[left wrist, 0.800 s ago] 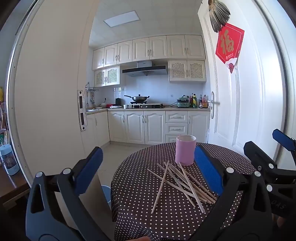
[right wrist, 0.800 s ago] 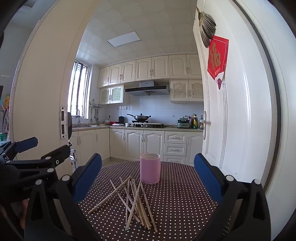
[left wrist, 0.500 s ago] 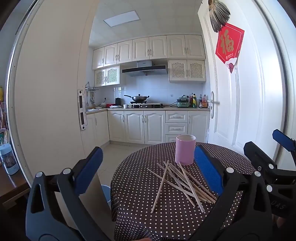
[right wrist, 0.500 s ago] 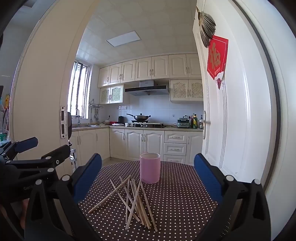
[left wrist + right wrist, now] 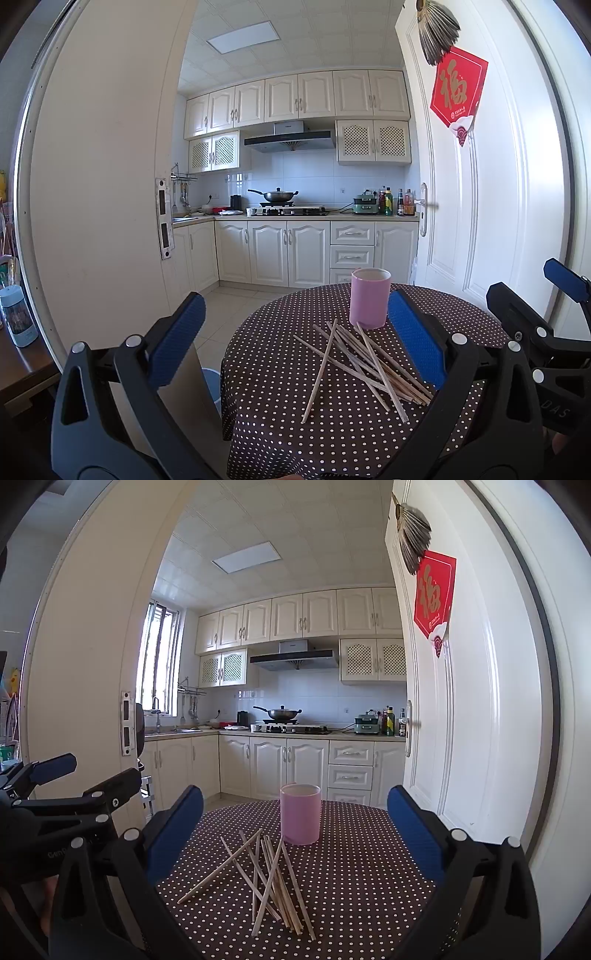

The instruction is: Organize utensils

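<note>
Several wooden chopsticks (image 5: 364, 363) lie in a loose crossed pile on a round table with a dark polka-dot cloth (image 5: 280, 406). A pink cup (image 5: 370, 302) stands upright just behind the pile. The pile (image 5: 271, 882) and the cup (image 5: 300, 814) also show in the right wrist view. My left gripper (image 5: 291, 339) is open and empty, held above the table's near left edge. My right gripper (image 5: 295, 830) is open and empty, held above the near edge facing the pile. Each gripper shows at the side of the other's view.
A white door (image 5: 480, 184) with a red paper sign stands open close to the table's right. A wall (image 5: 92, 221) stands at the left. A blue bin (image 5: 210, 384) sits on the floor by the table. Kitchen cabinets (image 5: 288, 251) lie beyond.
</note>
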Available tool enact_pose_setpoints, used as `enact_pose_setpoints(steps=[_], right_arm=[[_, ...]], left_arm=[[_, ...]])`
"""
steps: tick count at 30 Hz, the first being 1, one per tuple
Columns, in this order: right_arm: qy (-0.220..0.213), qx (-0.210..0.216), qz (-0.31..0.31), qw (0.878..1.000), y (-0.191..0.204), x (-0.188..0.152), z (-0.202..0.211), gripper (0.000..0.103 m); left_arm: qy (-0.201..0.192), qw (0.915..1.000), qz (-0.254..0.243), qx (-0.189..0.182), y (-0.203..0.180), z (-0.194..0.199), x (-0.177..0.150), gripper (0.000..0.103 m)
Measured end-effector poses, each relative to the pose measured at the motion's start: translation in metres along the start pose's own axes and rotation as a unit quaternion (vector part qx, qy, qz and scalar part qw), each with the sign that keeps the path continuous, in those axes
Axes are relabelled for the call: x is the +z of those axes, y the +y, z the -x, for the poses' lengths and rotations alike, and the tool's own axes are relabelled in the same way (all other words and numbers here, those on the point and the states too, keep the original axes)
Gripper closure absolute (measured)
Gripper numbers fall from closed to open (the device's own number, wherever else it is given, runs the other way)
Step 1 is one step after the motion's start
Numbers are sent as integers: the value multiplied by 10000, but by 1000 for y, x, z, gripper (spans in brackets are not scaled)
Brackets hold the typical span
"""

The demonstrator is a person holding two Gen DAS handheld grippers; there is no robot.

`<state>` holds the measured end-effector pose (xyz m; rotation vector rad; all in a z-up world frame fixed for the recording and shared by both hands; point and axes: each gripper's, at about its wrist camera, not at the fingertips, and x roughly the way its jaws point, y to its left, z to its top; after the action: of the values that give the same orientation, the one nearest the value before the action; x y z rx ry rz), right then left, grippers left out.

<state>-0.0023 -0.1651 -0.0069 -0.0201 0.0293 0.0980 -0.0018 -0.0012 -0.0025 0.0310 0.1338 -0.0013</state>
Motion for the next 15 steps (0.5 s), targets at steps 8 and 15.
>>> enact_pose_setpoints(steps=[8,15], right_arm=[[2,3,1,10000,0,-2,-3,7],[3,8,-1,10000,-1,-2,-2,7]], left_arm=[[-27,10000,-14,3,2,2,2,6],[-29,10000,-11,3,1,2,2,6]])
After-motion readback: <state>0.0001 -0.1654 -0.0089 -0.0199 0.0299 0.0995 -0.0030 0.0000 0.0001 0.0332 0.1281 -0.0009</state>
